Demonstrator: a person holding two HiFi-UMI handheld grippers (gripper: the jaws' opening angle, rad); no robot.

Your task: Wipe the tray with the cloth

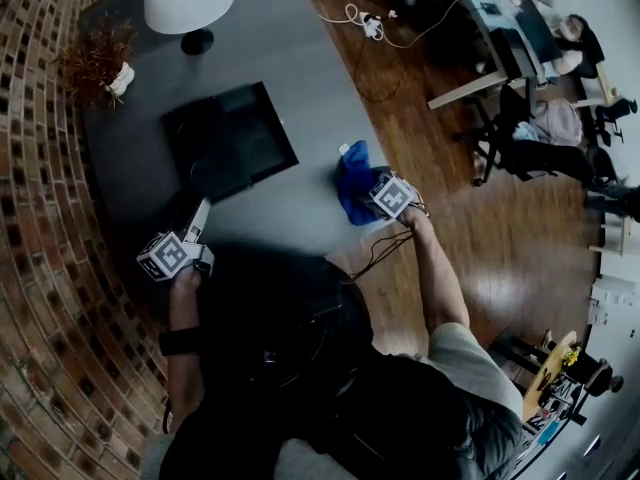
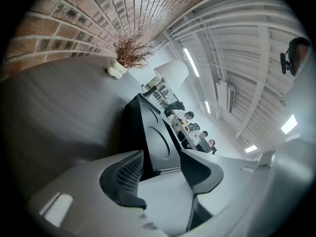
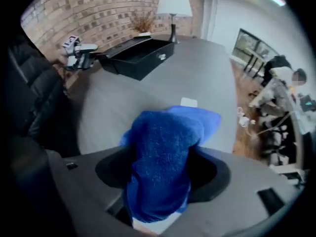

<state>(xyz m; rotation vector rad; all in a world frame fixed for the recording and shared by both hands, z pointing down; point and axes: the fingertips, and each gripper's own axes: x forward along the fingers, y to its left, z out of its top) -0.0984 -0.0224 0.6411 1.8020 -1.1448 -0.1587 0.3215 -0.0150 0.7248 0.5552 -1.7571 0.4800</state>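
Note:
The black tray [image 1: 235, 133] lies on the grey table [image 1: 300, 58], with a round hollow in its floor [image 2: 157, 143]. My left gripper [image 1: 199, 220] is open at the tray's near left corner, and the tray's edge shows just beyond its fingertips [image 2: 160, 169]. The blue cloth [image 1: 354, 180] sits crumpled at the table's right edge. My right gripper [image 1: 372, 194] points down over it. Its jaws stand wide, and the cloth [image 3: 165, 152] is bunched up between them. In the right gripper view the tray [image 3: 140, 56] is far off, with the left gripper [image 3: 79, 52] beside it.
A white-shaded lamp [image 1: 187, 3] and a dried plant in a white pot [image 1: 100, 63] stand behind the tray. A brick wall [image 1: 35, 218] runs along the left. Wooden floor with cables [image 1: 370, 23] and desks with seated people lie to the right.

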